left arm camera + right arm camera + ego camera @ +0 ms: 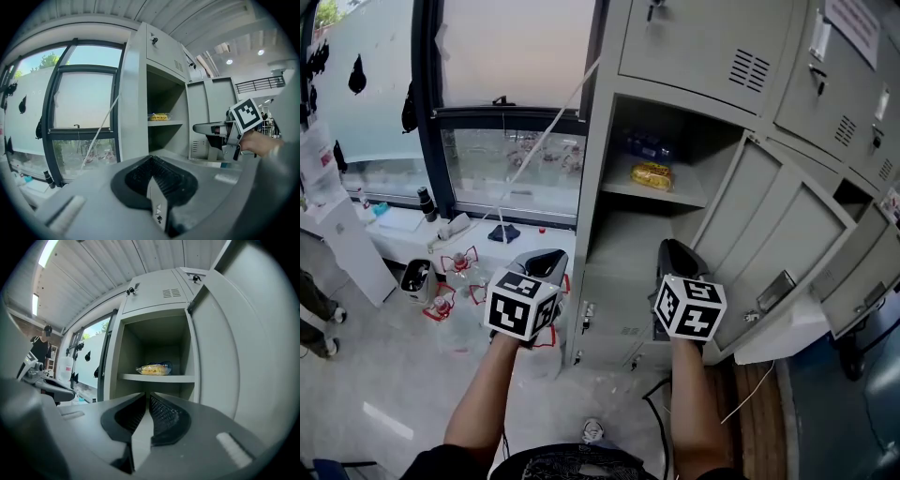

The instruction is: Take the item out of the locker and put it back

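A yellow packet (652,175) lies on the upper shelf of the open grey locker (605,141); it also shows in the left gripper view as the packet (159,116) and in the right gripper view as the packet (153,369). My right gripper (673,247) is held level in front of the lower compartment, below the shelf, shut and empty (146,397). My left gripper (546,257) stays left of the locker's side wall, also shut with nothing in it (151,161). The packet is well beyond both.
The locker door (778,234) stands swung open to the right. More closed lockers (853,112) continue rightwards. A window (511,159) with a slanting white cord, a low ledge, and bottles on the floor (450,281) lie to the left. A person (42,348) stands far left.
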`<state>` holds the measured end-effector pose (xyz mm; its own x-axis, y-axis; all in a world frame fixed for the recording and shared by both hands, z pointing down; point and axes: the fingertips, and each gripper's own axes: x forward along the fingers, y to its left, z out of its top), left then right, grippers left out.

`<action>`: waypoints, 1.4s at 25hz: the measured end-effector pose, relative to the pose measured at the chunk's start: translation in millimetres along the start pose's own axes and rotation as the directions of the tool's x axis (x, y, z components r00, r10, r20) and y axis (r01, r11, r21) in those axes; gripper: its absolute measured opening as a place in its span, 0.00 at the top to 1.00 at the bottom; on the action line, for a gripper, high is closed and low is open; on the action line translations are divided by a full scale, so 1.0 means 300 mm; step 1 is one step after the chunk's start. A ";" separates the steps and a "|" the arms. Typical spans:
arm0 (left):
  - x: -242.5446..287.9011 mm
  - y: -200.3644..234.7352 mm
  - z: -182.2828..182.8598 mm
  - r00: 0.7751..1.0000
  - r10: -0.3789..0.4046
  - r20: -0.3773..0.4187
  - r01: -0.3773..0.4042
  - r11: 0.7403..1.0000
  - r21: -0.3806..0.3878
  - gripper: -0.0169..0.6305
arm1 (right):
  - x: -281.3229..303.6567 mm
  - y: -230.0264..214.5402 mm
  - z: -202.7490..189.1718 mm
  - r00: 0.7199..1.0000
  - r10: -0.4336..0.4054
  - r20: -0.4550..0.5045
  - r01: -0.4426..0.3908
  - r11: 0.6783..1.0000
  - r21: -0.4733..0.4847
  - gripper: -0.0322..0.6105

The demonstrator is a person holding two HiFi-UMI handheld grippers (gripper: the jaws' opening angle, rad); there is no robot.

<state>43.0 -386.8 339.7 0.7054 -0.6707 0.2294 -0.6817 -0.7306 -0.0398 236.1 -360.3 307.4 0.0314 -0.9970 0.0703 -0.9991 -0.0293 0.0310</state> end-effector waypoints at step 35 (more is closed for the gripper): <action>-0.186 -0.033 -0.071 0.994 -0.106 0.000 0.106 0.994 0.034 0.96 | -0.317 0.175 -0.105 0.999 -0.026 -0.044 0.025 0.999 -0.030 0.91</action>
<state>6.2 -339.4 347.9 0.7738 -0.5894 0.2319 -0.5961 -0.8015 -0.0480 181.6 -264.9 333.8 0.0588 -0.9918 0.1132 -0.9967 -0.0519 0.0630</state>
